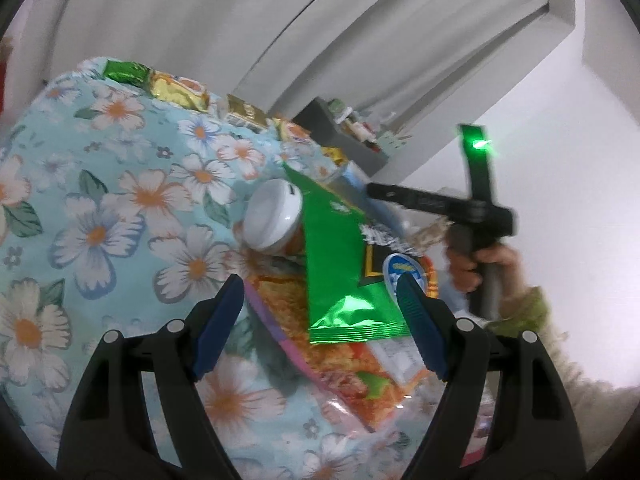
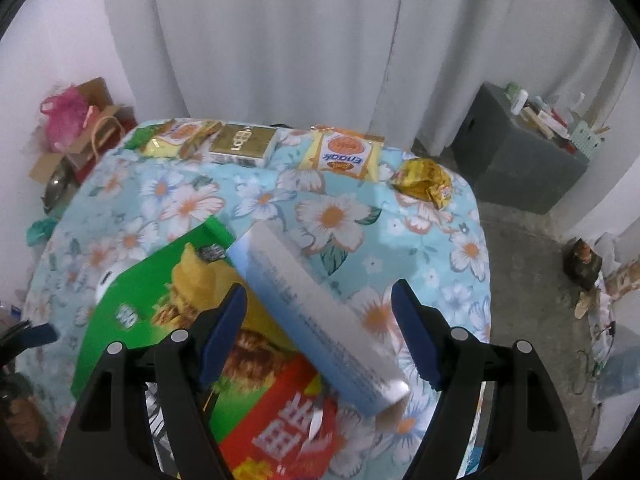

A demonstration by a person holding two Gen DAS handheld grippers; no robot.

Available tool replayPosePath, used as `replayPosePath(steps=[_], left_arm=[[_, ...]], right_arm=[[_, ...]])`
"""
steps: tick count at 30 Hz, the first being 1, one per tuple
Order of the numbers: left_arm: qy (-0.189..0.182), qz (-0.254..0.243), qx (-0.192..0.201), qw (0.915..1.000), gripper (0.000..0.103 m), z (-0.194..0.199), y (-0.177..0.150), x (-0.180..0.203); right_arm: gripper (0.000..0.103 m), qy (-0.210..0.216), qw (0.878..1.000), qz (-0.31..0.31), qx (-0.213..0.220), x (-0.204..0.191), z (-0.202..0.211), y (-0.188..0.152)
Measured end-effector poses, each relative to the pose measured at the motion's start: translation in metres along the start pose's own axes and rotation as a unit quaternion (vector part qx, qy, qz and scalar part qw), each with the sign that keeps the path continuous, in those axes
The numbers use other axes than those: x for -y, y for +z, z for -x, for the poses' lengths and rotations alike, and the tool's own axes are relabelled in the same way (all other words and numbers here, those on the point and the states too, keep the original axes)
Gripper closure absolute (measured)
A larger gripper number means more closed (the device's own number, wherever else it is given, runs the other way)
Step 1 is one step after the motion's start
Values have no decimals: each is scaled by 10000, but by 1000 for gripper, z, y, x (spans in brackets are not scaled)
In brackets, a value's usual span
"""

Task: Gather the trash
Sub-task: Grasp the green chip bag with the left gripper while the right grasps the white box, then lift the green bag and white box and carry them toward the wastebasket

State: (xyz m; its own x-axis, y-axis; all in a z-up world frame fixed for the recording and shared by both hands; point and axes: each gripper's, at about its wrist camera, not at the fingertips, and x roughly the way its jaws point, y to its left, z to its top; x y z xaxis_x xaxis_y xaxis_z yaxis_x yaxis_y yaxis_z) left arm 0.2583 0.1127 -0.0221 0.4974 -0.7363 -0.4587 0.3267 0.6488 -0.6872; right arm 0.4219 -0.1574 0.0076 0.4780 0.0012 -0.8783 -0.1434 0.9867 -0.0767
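Note:
A shiny green snack bag lies on an orange noodle packet beside a white-lidded jar. My left gripper hovers open just above the bag's lower edge, not touching it. In the right wrist view, a long pale-blue box lies diagonally across the green snack bag and a red packet. My right gripper stands open over the box, with its pads apart from it. A hand holds that right gripper's handle.
The floral tablecloth carries more wrappers along its far edge: yellow packets, a gold box and a crumpled yellow wrapper. A grey cabinet stands at the back right. A pink bag and cartons sit on the floor at left.

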Motion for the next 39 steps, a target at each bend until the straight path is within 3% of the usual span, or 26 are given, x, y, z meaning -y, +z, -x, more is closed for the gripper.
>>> replayPosePath(steps=[2, 6, 11, 14, 18, 24, 28, 32, 39], left_arm=[[-191, 59, -11, 9998, 31, 2, 0, 0], [-403, 126, -45, 9991, 37, 1, -1, 2], [-563, 501, -267, 9968, 43, -14, 8, -9], [-707, 925, -449, 9922, 47, -26, 11, -22], [-1148, 1519, -690, 9793, 48, -43, 13, -36], [-1328, 1744, -933, 9712, 61, -54, 11, -33], [-1368, 1641, -976, 9720, 69, -53, 11, -21], [-920, 1592, -1165, 9760, 91, -62, 10, -15], [-1019, 1297, -1059, 9806, 100, -55, 10, 6]], right_arm=[[45, 12, 9999, -91, -97, 2, -10, 0], [51, -87, 9996, -273, 3, 8, -14, -2], [69, -226, 9972, -692, 141, 27, 1, -8], [70, -180, 9940, -1045, 268, 45, 19, -19], [71, -33, 9877, -1485, 494, 65, 56, -46], [71, 454, 9750, -2077, 640, 77, 102, -108], [71, 805, 9635, -2467, 655, 77, 112, -151], [71, 913, 9569, -2669, 691, 71, 109, -178], [71, 887, 9398, -3183, 876, 73, 100, -212]])
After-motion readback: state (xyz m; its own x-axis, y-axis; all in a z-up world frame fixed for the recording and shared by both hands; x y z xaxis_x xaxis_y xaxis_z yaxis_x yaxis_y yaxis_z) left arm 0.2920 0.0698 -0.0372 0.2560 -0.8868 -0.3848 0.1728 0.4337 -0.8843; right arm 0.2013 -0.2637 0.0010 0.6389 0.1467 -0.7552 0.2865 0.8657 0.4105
